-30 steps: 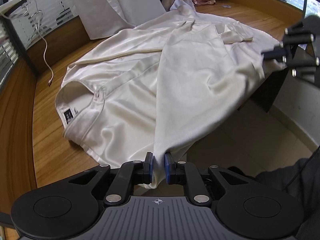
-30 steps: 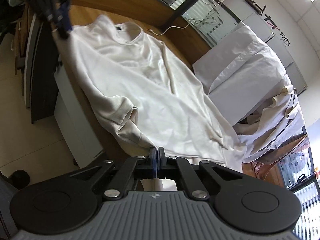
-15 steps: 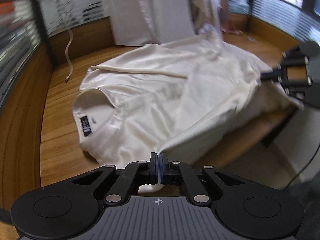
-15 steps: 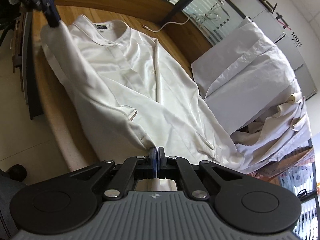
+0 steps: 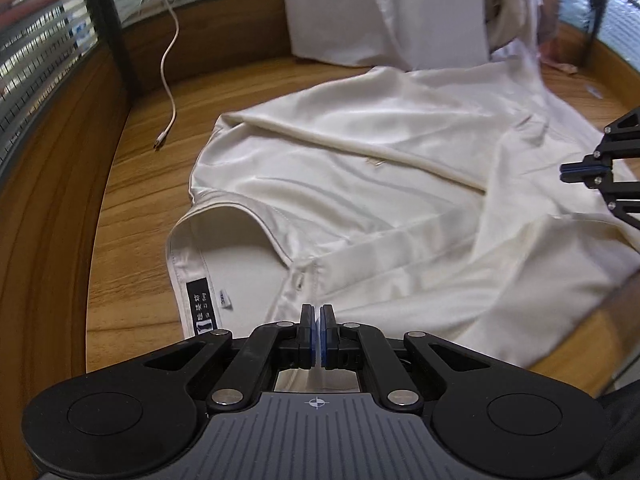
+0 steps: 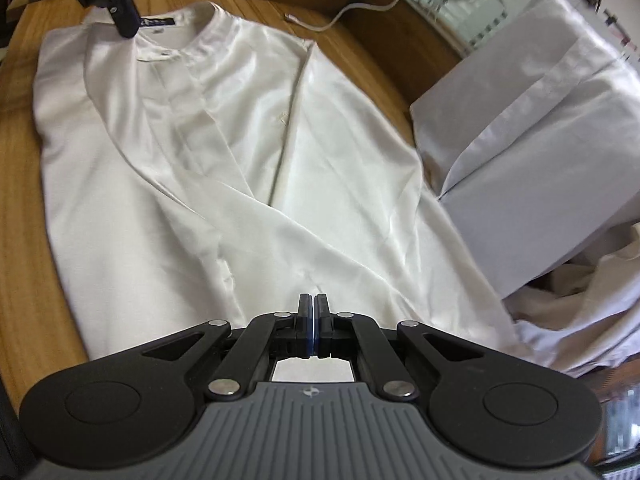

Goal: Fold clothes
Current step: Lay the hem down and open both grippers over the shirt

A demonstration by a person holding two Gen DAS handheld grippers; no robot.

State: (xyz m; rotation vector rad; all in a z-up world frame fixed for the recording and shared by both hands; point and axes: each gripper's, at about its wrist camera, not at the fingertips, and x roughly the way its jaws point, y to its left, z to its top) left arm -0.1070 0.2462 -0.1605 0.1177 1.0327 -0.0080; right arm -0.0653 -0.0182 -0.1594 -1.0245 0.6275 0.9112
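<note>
Each gripper is matte black: the left gripper (image 5: 317, 320) and right gripper (image 6: 314, 316) share two linkage arms with silver rivet screws, blue pads on narrow fingers, round black discs at four and eight o'clock, and a ribbed grey housing stamped with a crosshair mark.

The cream shirt (image 5: 360, 184) is a smooth cloth with a soft satin sheen, catching light along its creases; inside its collar sits a matt black woven label (image 5: 201, 304). The surface (image 5: 132, 216) is wood-grain, warm brown, with a low, even gloss. The folded white garment (image 6: 540, 128) by the far edge looks like crisper, matt cotton. The tongs (image 5: 317, 332) are matt black plastic with shiny metal rivets and blue pads; a ribbed grey plastic body sits behind them. The white cable (image 5: 170, 60) is smooth and slightly glossy.
</note>
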